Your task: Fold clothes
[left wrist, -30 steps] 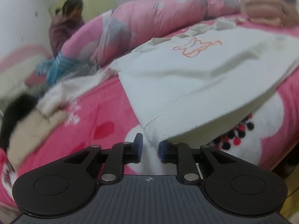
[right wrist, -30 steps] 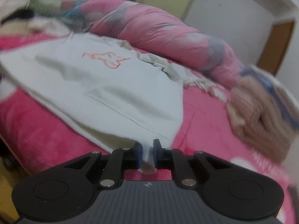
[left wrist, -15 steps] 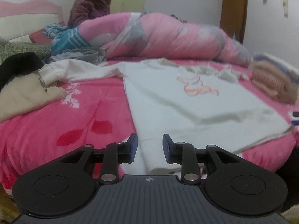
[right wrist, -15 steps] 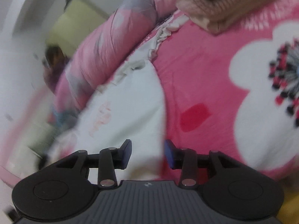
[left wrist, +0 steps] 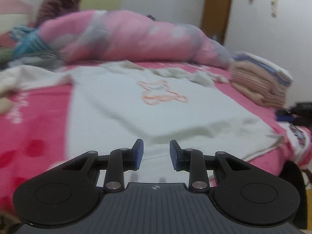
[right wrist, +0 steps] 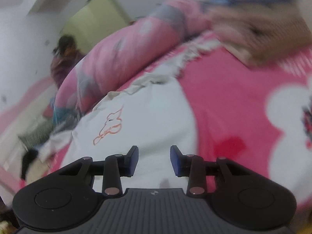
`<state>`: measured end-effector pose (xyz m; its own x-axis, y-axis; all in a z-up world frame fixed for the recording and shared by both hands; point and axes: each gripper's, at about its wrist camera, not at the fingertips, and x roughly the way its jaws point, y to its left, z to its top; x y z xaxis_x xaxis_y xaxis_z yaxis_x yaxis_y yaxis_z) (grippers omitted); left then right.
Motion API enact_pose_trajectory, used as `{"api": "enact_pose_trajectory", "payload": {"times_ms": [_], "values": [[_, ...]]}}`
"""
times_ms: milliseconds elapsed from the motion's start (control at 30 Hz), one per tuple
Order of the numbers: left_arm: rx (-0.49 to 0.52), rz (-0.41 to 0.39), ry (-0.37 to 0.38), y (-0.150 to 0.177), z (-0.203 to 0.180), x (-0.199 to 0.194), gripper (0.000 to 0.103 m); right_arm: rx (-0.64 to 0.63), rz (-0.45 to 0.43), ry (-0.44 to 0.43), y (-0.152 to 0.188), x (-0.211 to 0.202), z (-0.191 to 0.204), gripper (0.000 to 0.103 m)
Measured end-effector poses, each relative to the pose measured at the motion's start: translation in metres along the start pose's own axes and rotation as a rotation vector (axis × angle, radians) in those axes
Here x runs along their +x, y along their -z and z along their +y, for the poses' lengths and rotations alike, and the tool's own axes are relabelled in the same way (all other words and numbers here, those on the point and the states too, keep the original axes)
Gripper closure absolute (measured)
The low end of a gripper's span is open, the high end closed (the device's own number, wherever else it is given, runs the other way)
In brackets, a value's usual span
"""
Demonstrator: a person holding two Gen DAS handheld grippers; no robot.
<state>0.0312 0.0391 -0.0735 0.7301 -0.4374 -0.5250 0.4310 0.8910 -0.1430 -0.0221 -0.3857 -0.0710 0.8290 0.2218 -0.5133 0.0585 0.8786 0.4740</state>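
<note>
**Both grippers free above the white shirt on the bed**

Your left gripper (left wrist: pixel 156 155) hangs over the near edge of the white shirt (left wrist: pixel 175 115), its blue pads set a modest way apart with nothing between them; you see the cloth lying flat beyond the gap, not pinched. Your right gripper (right wrist: pixel 154 160) is in much the same pose over the same shirt (right wrist: pixel 156 120), but its jaws are closing at this moment, and they close on nothing: the pads stand clear of the fabric, which lies below them.

The shirt is spread front-up on the pink blanket (left wrist: pixel 35 117), with its orange line drawing (left wrist: pixel 161 93) facing you. In the left wrist view it runs from just ahead of your fingers to the rolled pink quilt (left wrist: pixel 126 37) at the far side of the bed, and its ruffled collar edge lies against the foot of that roll. Its right hem lies near the bed's right edge.

A stack of folded clothes (left wrist: pixel 259 80) sits on the blanket to the right of the shirt, apart from it. Loose garments are heaped at the far left, too blurred to sort. A person in a dark purple jacket (left wrist: pixel 58 3) stands behind the quilt. The right wrist view is tilted, so the bed slopes across it.
</note>
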Motion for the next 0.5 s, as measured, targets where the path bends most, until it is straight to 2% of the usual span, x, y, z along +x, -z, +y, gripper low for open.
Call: {"api": "enact_pose_trajectory", "payload": {"times_ms": [100, 133, 200, 233, 400, 500], "values": [[0.005, 0.047, -0.006, 0.009, -0.007, 0.018, 0.074, -0.145, 0.011, 0.043, 0.0, 0.021, 0.029, 0.072], [-0.007, 0.063, -0.013, 0.013, -0.006, 0.021, 0.074, -0.173, 0.043, 0.07, 0.004, 0.03, 0.032, 0.073], [-0.034, 0.082, -0.019, 0.022, -0.001, 0.024, 0.074, -0.192, 0.194, 0.14, 0.019, 0.051, 0.025, 0.074], [-0.049, 0.073, -0.011, 0.027, 0.003, 0.021, 0.074, -0.218, 0.209, 0.144, 0.024, 0.053, 0.023, 0.075], [-0.057, 0.05, 0.011, 0.032, 0.009, 0.017, 0.074, -0.265, 0.224, 0.116, -0.016, 0.049, 0.054, 0.074], [-0.045, 0.04, 0.011, 0.034, 0.007, 0.017, 0.074, -0.288, 0.221, 0.031, -0.048, 0.072, 0.084, 0.074]]}}
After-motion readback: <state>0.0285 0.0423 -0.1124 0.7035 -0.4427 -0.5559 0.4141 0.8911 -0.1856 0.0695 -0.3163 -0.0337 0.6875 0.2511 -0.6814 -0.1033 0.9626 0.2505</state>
